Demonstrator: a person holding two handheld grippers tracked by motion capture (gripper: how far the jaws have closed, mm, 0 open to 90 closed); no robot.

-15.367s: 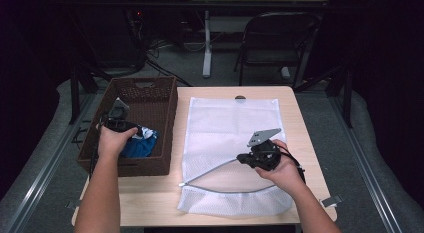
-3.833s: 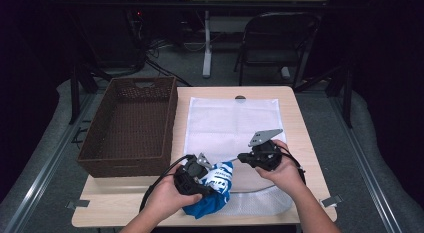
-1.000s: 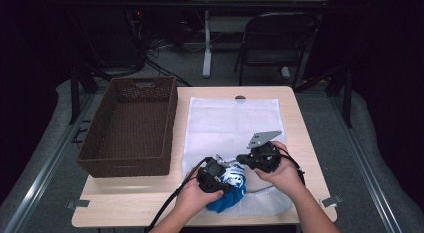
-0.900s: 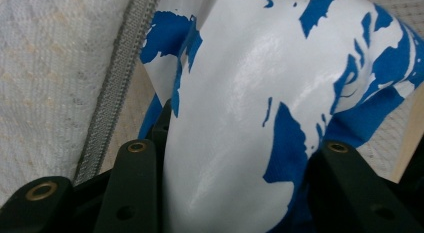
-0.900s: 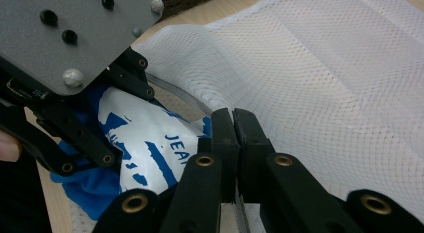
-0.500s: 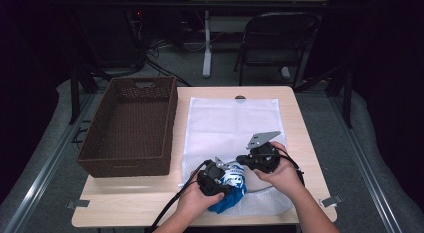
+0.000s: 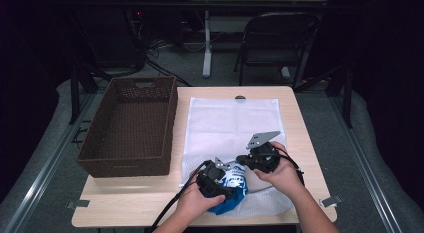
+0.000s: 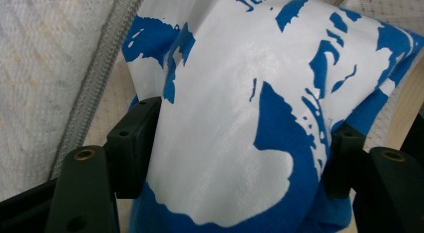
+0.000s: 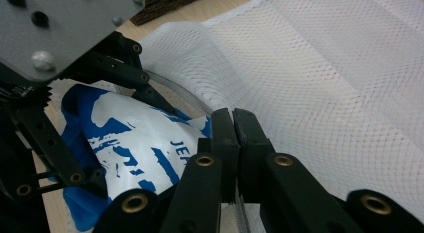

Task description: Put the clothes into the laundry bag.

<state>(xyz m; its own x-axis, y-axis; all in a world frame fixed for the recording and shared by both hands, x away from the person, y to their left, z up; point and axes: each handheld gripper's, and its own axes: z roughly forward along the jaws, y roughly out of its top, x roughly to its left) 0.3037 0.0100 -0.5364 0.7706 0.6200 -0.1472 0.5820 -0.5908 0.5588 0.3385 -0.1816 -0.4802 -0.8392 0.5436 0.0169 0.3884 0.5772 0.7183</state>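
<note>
I keep the right gripper (image 7: 248, 158) with its jaws pressed together on the zipper edge of the white mesh laundry bag (image 7: 235, 123), because lifting that edge holds the mouth open for the other hand. The left gripper (image 7: 216, 171) has brought the blue and white printed garment (image 8: 240, 118) to this opening, at the near end of the bag on the worktop (image 7: 305, 143). Its jaws have just been opening; the cloth lies between them, and they now look spread beside it rather than pinching, so I judge the garment is being released into the mouth. The brown wicker basket (image 7: 131, 124) stands to the left, well apart.
</note>
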